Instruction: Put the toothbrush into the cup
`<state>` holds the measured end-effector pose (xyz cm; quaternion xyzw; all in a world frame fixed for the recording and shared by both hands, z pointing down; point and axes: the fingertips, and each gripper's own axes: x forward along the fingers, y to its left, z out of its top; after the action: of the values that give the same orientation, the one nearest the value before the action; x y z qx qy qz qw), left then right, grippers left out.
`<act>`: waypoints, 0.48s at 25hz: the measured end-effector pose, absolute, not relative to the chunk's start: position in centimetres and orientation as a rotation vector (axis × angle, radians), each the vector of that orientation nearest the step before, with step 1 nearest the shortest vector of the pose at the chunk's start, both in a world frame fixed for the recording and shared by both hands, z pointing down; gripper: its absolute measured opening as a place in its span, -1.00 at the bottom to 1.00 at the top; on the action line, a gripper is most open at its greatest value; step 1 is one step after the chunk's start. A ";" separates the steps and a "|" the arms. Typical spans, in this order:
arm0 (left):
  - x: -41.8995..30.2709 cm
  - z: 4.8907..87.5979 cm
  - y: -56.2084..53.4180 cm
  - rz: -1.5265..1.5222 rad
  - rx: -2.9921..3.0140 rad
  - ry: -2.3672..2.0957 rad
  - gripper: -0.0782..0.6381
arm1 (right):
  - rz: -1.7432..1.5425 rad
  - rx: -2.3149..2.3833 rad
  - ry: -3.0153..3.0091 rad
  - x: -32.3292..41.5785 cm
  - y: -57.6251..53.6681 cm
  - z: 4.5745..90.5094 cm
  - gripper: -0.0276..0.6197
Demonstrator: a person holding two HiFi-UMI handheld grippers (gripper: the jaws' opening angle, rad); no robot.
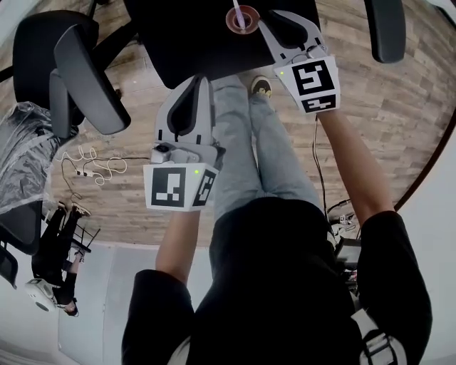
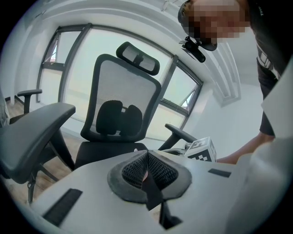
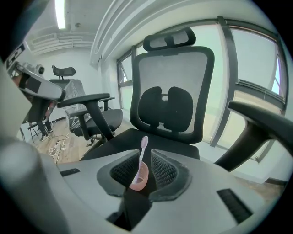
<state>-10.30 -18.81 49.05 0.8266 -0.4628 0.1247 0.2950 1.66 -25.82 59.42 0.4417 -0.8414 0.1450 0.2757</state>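
Observation:
A pink cup (image 1: 232, 23) stands on the black seat (image 1: 192, 39) of an office chair, with a pale pink toothbrush (image 1: 239, 13) upright inside it. My right gripper (image 1: 266, 21) hovers just right of the cup. In the right gripper view the cup (image 3: 139, 179) and toothbrush (image 3: 143, 148) show in the gap of the right gripper (image 3: 144, 160), whose jaws stand apart and open. My left gripper (image 1: 202, 80) hangs lower, over the seat's front edge. In its own view the left gripper (image 2: 146, 154) has its pads pressed together and holds nothing.
The chair's mesh backrest (image 3: 174, 87) rises behind the cup, with an armrest (image 3: 261, 123) at the right. Another office chair (image 1: 71, 71) stands at the left, and a white cable (image 1: 89, 164) lies on the wood floor. The person's legs (image 1: 263, 150) are below the seat.

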 end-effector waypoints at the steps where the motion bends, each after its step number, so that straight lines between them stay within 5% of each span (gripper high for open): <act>1: -10.1 48.2 -18.5 0.327 2.212 -1.233 -0.72 | 0.383 1.191 -2.269 1.9 -25.5 58.4 -0.65; 12: -6.6 36.3 -13.8 0.294 2.356 -1.231 -0.72 | 0.286 1.219 -2.405 5.8 -19.7 42.1 -0.65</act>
<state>-6.56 -13.82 36.27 0.8570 -0.4477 0.1069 0.2318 5.83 -19.70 42.05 0.4392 -0.8665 0.1029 0.2136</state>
